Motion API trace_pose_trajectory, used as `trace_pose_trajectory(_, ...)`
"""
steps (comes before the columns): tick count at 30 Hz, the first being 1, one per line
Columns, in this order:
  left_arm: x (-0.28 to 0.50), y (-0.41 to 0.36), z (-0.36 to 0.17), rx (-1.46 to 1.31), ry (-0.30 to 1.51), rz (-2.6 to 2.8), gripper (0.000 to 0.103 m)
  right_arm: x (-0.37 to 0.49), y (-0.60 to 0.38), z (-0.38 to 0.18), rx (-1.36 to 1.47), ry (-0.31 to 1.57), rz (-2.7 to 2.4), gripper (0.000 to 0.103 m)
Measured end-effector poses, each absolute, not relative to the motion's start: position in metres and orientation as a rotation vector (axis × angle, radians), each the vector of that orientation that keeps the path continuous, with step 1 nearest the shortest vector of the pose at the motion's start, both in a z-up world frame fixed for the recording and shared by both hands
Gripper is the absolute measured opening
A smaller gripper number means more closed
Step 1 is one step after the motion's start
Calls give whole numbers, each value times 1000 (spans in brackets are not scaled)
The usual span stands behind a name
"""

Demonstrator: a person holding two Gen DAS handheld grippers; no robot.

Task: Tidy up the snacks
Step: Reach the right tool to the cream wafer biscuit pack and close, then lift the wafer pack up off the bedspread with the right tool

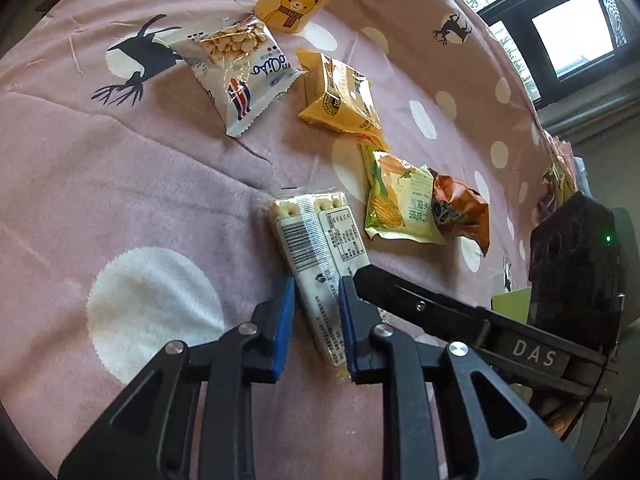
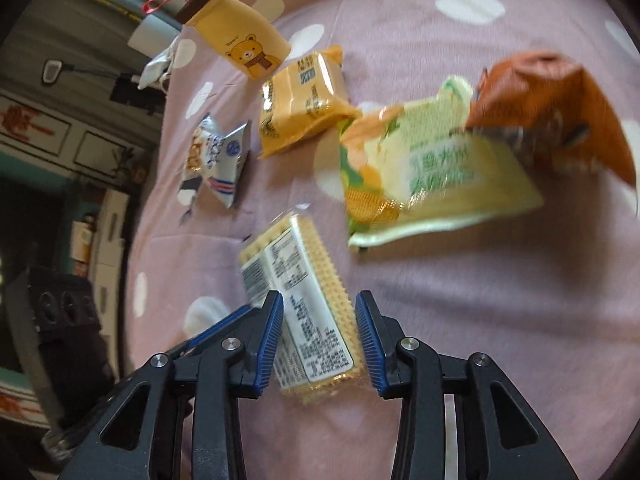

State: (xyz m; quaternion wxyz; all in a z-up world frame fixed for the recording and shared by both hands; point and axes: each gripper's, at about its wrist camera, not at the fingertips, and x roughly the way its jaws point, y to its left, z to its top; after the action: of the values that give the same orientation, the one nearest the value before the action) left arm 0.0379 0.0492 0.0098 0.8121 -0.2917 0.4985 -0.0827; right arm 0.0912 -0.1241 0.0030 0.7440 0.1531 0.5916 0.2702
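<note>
A clear cracker pack (image 1: 320, 256) lies on the pink bedspread (image 1: 120, 184), label side up. My left gripper (image 1: 316, 308) has its blue pads (image 1: 285, 320) against both sides of the pack's near end. My right gripper (image 2: 320, 332) straddles the same pack (image 2: 304, 300) with its jaws open and a small gap at each side; one of its fingers shows in the left wrist view (image 1: 420, 304). Beyond lie a green-yellow corn snack bag (image 1: 400, 204), an orange bag (image 1: 460, 208), a yellow pack (image 1: 340, 96) and a white biscuit bag (image 1: 240, 68).
A yellow bear-print bottle-shaped pouch (image 2: 240, 36) with a brown cap lies at the far end of the bed. A window (image 1: 572, 32) is beyond the bed's far right edge. Furniture stands past the bed's left edge (image 2: 100, 220).
</note>
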Motion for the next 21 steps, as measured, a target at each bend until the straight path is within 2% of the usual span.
trace_pose_trajectory(9,36,33,8,-526,1080,-182,22,86,-120,4,315,1251,542,41)
trace_pose_trajectory(21,27,21,23,-441,1025,-162,17,79,-120,13,339,1187,564,40)
